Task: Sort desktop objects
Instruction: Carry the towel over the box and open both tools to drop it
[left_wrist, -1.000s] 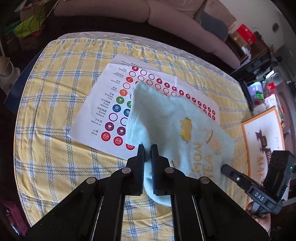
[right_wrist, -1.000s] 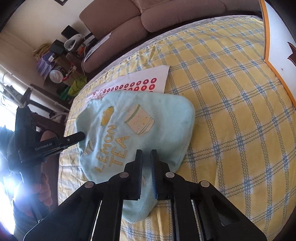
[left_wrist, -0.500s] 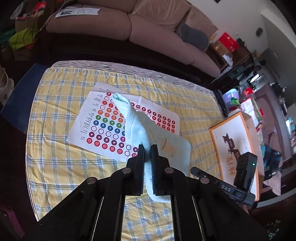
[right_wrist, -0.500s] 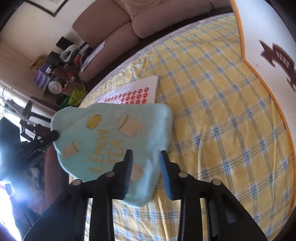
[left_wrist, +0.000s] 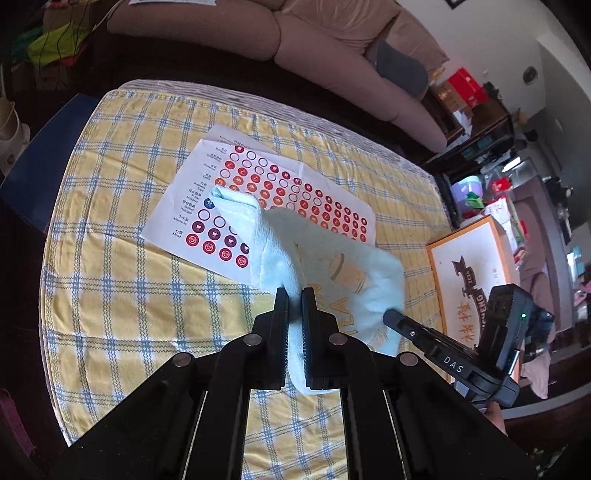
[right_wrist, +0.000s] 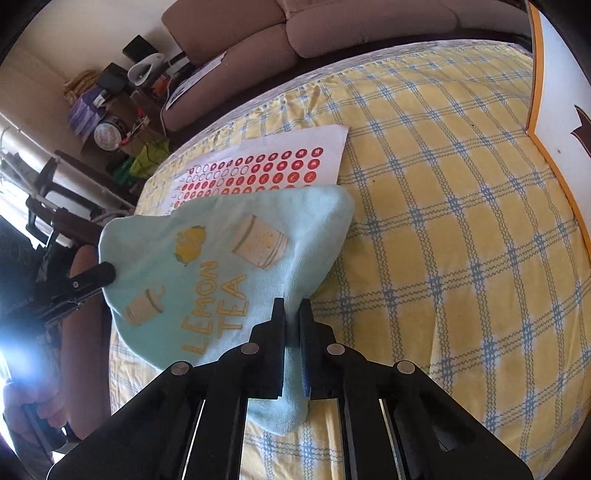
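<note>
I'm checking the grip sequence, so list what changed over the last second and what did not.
The right tool, whose jaws have just been closing, now clamps the towel's near edge. The towel has lifted off the table, hanging between both tools and uncovering more of the sticker sheet. The left tool stayed clamped on its corner; sheet and box stayed put.

free: checked tablecloth (right_wrist: 461, 221) | blocked: sticker sheet (left_wrist: 280, 192), box (left_wrist: 469, 273)

Sticker sheet (left_wrist: 258, 192) partly hidden under light-blue towel (left_wrist: 332, 273)
</note>
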